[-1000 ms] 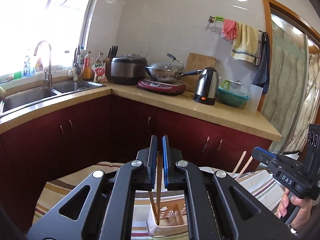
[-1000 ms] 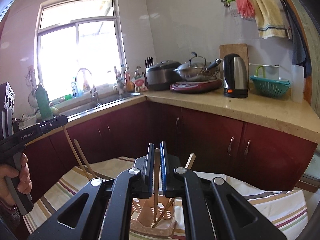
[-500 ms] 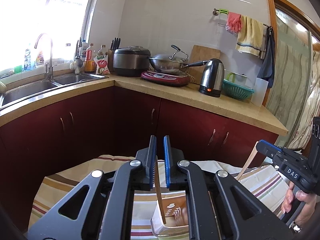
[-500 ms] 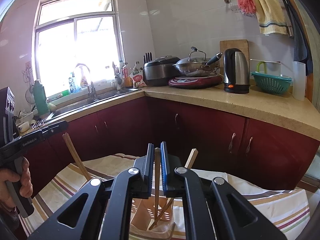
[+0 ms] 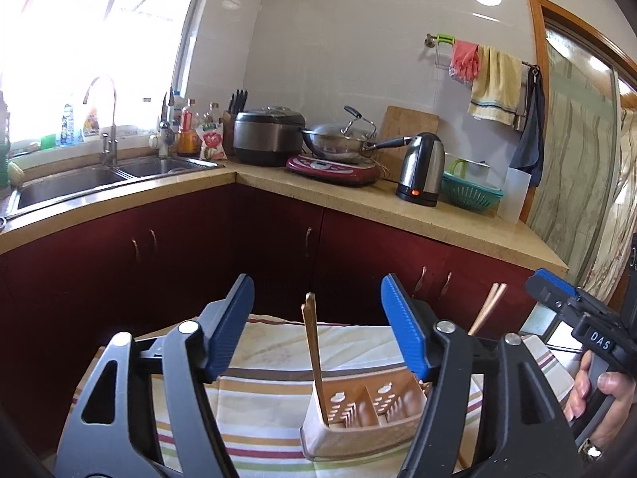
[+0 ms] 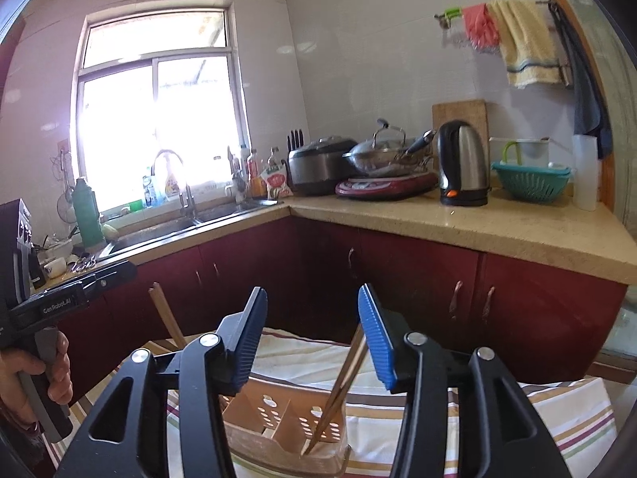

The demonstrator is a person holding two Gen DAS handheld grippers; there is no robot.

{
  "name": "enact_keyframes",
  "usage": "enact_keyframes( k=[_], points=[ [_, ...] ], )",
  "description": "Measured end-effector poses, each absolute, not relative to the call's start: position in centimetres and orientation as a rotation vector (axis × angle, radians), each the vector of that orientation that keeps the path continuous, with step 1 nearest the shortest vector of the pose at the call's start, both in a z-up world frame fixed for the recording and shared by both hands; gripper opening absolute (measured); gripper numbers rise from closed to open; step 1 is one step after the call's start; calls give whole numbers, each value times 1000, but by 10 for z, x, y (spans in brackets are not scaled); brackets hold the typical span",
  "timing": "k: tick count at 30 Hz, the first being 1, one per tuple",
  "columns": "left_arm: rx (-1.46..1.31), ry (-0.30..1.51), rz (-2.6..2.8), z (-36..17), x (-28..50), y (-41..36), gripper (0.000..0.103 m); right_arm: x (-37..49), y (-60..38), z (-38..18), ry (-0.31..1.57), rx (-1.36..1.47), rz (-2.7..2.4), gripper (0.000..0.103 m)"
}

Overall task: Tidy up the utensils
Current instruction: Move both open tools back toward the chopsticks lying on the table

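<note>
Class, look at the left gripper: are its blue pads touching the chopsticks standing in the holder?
Apart. The left wrist view shows the left gripper opening, with clear gaps between both pads and the chopsticks.

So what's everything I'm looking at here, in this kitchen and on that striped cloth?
holder: one, beige plastic with compartments, on the striped cloth
chopsticks: two pairs, wooden, standing in opposite end compartments of the holder
cloth: one, striped, under the holder
kettle: one, steel and black, on the counter
wok: one, steel with lid, on a red cooker
rice cooker: one, dark, in the counter corner
colander: one, teal, right of the kettle
sink: one, steel, under the window
towel: one, yellow, on the wall rail
left gripper: black with blue pads, jaws opening, clear of the chopsticks
right gripper: same, jaws opening, nothing gripped
</note>
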State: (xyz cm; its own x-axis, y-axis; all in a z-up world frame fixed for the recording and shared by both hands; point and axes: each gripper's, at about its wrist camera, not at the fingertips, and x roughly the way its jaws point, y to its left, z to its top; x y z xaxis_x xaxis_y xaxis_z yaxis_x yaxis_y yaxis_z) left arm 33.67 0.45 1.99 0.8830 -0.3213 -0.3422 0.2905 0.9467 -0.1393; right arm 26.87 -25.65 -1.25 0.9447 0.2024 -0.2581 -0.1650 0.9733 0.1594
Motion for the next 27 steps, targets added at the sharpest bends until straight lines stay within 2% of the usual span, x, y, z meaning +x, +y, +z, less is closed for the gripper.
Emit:
enact_keyframes(
  k=[3, 9, 27],
  points=[
    [-83, 350, -302, 19, 310, 8, 74, 246, -258, -15, 264, 127, 163, 51],
    [-84, 340, -254, -2, 256, 16, 79, 193, -261, -41, 277, 108, 94, 55],
    [-110, 480, -149, -104, 140, 39, 79, 70, -259, -153, 382, 37, -55, 55]
  ],
)
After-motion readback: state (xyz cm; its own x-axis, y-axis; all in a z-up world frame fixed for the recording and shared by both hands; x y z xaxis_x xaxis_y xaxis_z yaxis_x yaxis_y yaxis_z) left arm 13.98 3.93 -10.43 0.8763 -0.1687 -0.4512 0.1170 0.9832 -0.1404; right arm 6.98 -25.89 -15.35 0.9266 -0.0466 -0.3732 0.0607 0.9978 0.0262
